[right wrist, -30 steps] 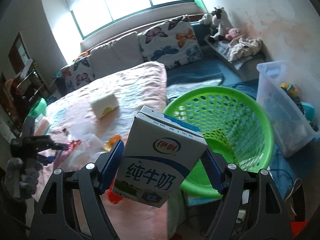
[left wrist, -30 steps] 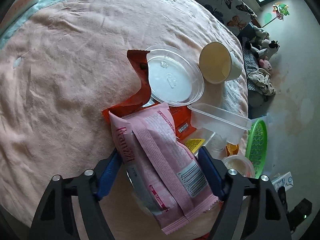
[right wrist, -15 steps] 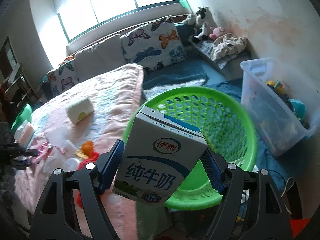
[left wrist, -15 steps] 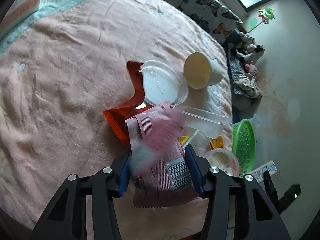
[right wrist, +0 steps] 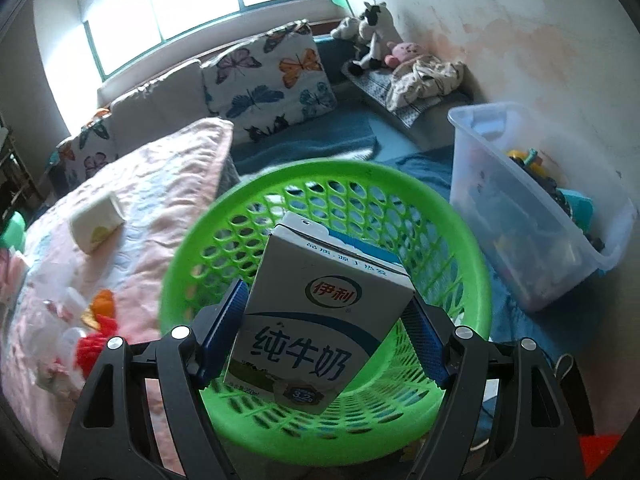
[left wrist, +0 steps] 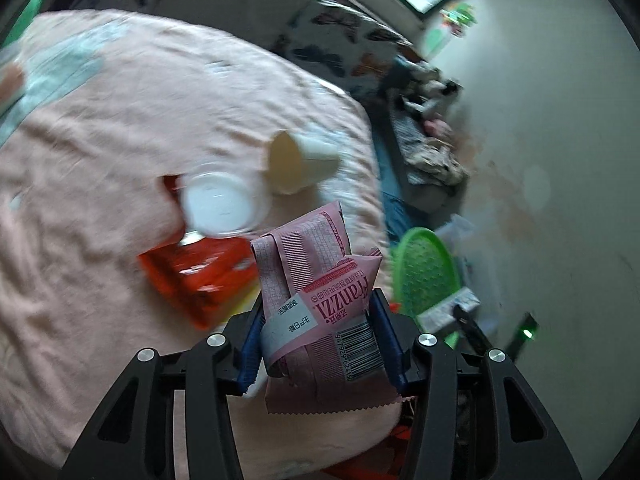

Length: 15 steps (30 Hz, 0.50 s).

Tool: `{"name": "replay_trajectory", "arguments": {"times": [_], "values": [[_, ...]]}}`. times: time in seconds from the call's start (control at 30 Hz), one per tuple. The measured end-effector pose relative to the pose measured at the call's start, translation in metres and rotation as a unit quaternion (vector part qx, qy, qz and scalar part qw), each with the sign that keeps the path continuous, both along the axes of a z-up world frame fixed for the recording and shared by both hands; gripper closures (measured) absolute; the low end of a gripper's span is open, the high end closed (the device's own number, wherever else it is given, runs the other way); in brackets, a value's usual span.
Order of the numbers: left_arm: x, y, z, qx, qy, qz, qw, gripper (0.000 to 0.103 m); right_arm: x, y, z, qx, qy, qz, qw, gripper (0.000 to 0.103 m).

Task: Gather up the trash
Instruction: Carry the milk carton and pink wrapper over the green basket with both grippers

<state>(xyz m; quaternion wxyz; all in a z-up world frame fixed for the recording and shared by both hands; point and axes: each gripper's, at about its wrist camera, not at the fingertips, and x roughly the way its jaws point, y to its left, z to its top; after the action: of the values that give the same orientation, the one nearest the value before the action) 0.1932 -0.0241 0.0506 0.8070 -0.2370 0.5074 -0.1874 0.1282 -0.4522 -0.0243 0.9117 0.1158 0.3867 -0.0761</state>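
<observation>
Deposit step: our right tool point(right wrist: 322, 332) pinches the carton point(right wrist: 316, 316) over the basket point(right wrist: 324, 208); release is next. Our left tool point(left wrist: 318, 338) pinches the wrapper point(left wrist: 320, 292), which must follow.

A pink-blanketed bed point(left wrist: 100, 128) carries a paper cup point(left wrist: 296, 164), clear lid point(left wrist: 220, 208) and red wrapper point(left wrist: 196, 276)

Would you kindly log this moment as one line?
left claw: shut on pink wrapper, lifted off bed | right claw: shut on milk carton, over green basket
</observation>
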Motion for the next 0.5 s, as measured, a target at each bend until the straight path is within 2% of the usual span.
{"name": "replay_trajectory", "arguments": {"times": [0.23, 0.5], "values": [[0.020, -0.076, 0.010, 0.007, -0.023, -0.076, 0.9968, 0.055, 0.010, -0.001, -0.022, -0.014, 0.023, -0.001, 1.000, 0.027], [0.045, -0.167, 0.012, 0.016, -0.040, -0.154, 0.9872, 0.055, 0.011, -0.002, -0.032, -0.010, 0.033, 0.005, 0.999, 0.023]]}}
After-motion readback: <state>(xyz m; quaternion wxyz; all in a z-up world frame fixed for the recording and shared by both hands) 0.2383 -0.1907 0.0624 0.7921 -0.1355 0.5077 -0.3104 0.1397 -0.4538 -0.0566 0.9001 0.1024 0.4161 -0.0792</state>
